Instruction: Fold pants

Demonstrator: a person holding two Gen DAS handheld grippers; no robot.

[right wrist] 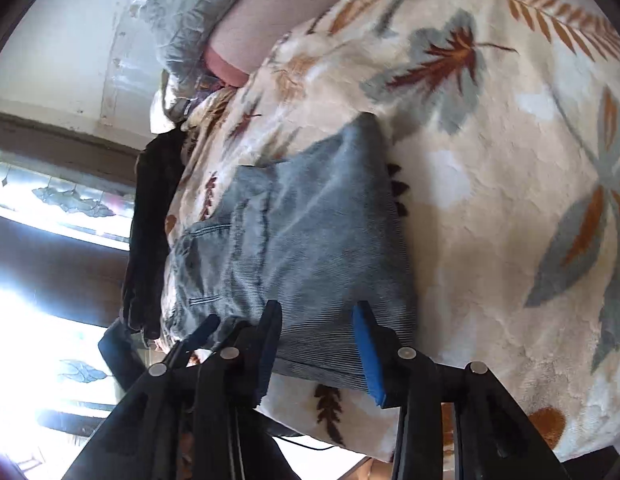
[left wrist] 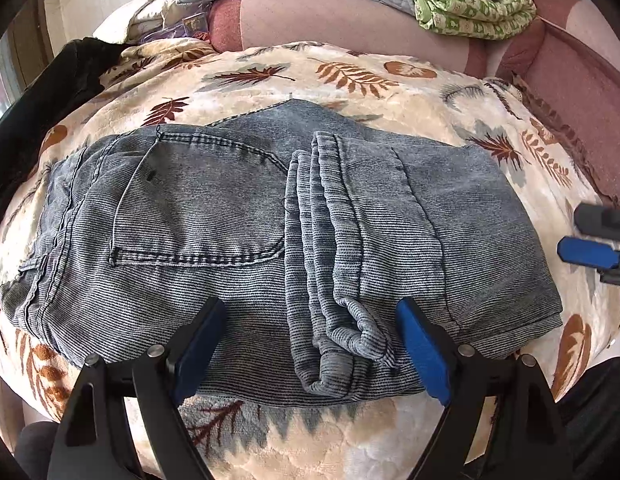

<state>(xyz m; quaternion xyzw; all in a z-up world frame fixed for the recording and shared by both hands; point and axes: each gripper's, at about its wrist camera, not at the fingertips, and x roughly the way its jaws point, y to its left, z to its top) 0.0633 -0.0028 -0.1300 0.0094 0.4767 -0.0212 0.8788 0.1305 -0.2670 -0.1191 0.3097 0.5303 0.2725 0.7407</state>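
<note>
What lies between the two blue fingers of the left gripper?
In the left wrist view, the folded pants lie there: their rolled leg hems sit between the open fingers of the left gripper, which do not press them.

The pants point(left wrist: 238, 216) are blue-grey with thin dark stripes, like soft corduroy jeans. They lie flat on a fluffy cream blanket point(left wrist: 350, 76) with leaves on it. They are folded up into a wide, short bundle. The waist end with a stitched back pocket point(left wrist: 198, 208) is on the left. The leg ends point(left wrist: 330, 264) are folded over on top, near the middle, and their hems bunch up a little at the near edge.
</note>
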